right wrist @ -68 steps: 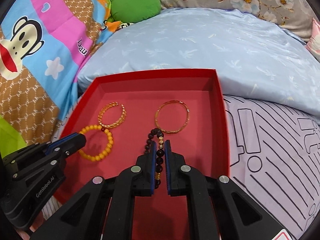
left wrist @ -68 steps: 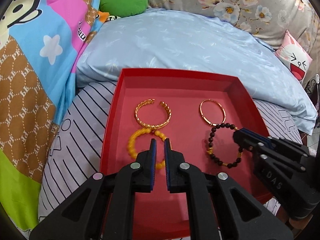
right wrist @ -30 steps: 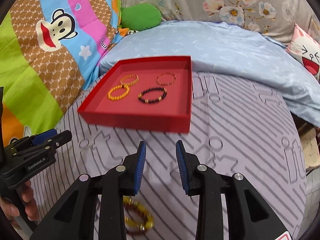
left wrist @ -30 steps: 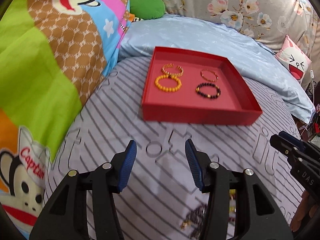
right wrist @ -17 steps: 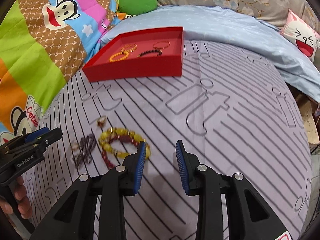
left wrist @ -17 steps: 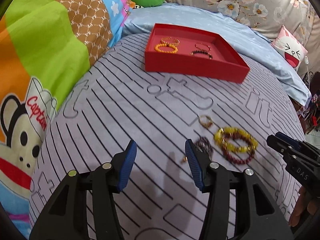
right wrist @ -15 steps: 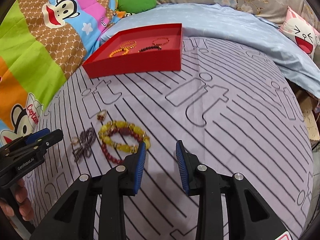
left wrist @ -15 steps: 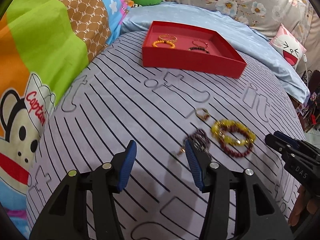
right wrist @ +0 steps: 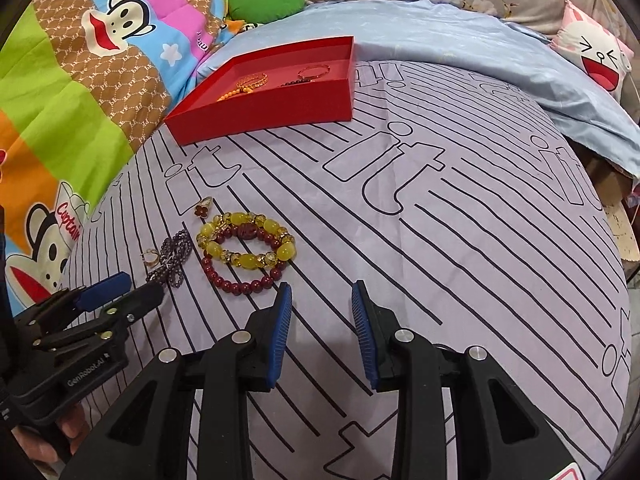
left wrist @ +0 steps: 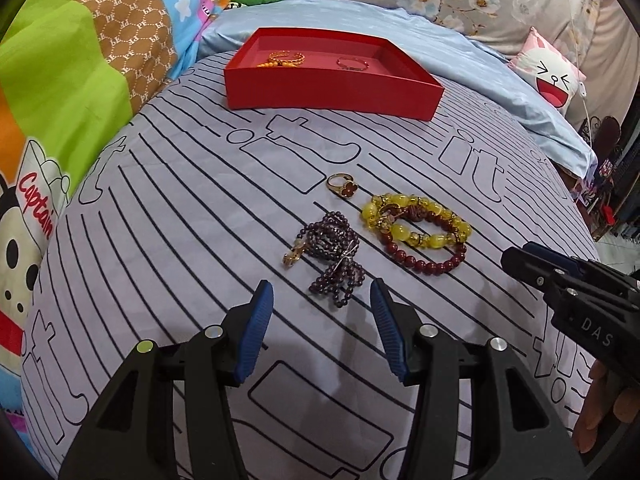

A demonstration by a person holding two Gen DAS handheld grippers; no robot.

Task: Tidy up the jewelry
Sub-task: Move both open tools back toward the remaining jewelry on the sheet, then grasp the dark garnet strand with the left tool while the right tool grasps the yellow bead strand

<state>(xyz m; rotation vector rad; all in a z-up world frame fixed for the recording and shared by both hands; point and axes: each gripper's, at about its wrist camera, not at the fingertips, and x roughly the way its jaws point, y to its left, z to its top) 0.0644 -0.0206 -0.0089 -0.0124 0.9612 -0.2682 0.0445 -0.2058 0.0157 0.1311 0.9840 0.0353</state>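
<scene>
Purple bead strand [left wrist: 334, 258] bunched, yellow bracelet [left wrist: 416, 220] overlapping dark-red bracelet [left wrist: 424, 258]

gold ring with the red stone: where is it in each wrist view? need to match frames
Left wrist: the gold ring lies just above centre on the striped sheet, up-left of the yellow bead bracelet.
Right wrist: the ring lies left of centre, up-left of the same bracelet.
Shared landmark: the red tray, at the top in both views.

Bright even indoor light, soft shadows under each gripper; sharp focus, strong fisheye bending, dark vignette at corners
</scene>
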